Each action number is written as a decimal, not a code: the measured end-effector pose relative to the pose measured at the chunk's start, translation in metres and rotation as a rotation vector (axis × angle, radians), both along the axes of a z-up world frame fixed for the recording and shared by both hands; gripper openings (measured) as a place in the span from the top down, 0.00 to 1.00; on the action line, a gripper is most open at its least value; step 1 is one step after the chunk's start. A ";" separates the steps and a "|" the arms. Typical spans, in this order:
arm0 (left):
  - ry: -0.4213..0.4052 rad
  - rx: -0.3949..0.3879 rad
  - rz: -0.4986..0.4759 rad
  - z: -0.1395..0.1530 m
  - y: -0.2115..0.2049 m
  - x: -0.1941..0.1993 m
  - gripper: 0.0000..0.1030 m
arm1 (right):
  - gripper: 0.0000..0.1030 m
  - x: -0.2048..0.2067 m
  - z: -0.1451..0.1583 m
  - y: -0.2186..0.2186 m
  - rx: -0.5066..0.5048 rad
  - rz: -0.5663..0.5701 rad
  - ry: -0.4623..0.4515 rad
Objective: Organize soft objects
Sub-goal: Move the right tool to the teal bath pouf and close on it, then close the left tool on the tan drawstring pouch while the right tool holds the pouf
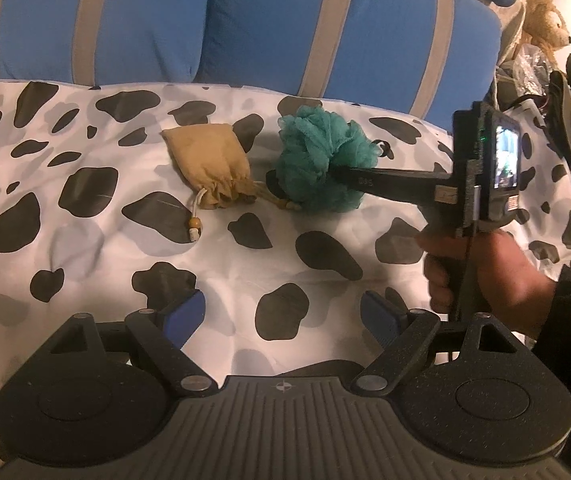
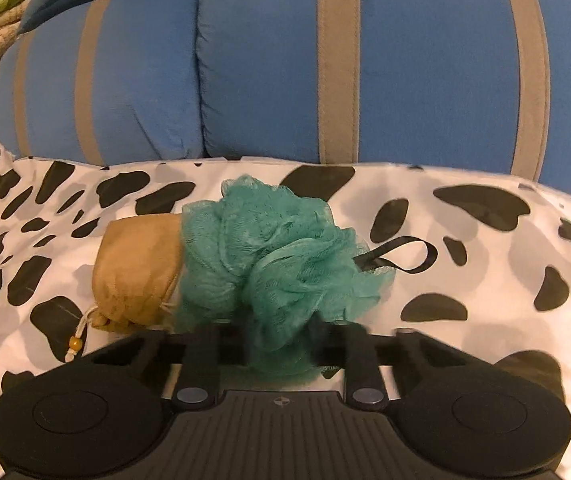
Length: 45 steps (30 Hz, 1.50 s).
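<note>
- Our left tool [image 1: 281, 316] hovers low over the cow-print sheet [image 1: 85, 264], its blue-padded fingers [image 1: 183, 314] spread apart and holding nothing.
- Left of the teal loofah lies the tan drawstring pouch [image 1: 209, 160], flat on the sheet, its gathered neck toward us and its beaded cord [image 1: 194, 224] trailing on the cloth.
- The teal loofah [image 1: 321, 156] sits just beside the pouch, touching its neck end; behind both rise the blue striped cushions [image 1: 145, 20].
- Our right tool [image 2: 281, 344] comes at the loofah from its right side, fingers together and clamped on the mesh.
- The loofah's black ribbon loop [image 2: 401, 256] sticks out on its right.
- Far right of the loofah, a plush lion [image 1: 545, 20] sits among clutter.
</note>
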<state>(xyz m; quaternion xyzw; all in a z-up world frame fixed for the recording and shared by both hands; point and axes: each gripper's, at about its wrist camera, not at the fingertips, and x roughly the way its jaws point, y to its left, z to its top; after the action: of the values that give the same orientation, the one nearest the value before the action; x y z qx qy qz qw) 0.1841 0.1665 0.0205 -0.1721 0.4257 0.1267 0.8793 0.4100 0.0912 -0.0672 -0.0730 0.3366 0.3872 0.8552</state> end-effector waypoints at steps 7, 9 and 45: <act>0.007 0.008 -0.006 -0.004 -0.003 0.004 0.17 | 0.92 -0.007 0.021 -0.014 -0.024 0.014 -0.027; 0.009 0.009 -0.009 -0.006 -0.005 0.006 0.17 | 0.92 -0.010 0.027 -0.020 -0.034 0.013 -0.024; -0.091 0.231 0.131 -0.056 0.030 0.070 0.17 | 0.93 -0.088 0.065 -0.108 -0.211 0.046 0.095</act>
<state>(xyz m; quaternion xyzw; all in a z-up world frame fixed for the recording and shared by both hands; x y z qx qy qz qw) 0.2541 0.1964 -0.0352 -0.1025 0.3557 0.2240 0.9016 0.3223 -0.0168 -0.0025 -0.1520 0.4138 0.3723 0.8167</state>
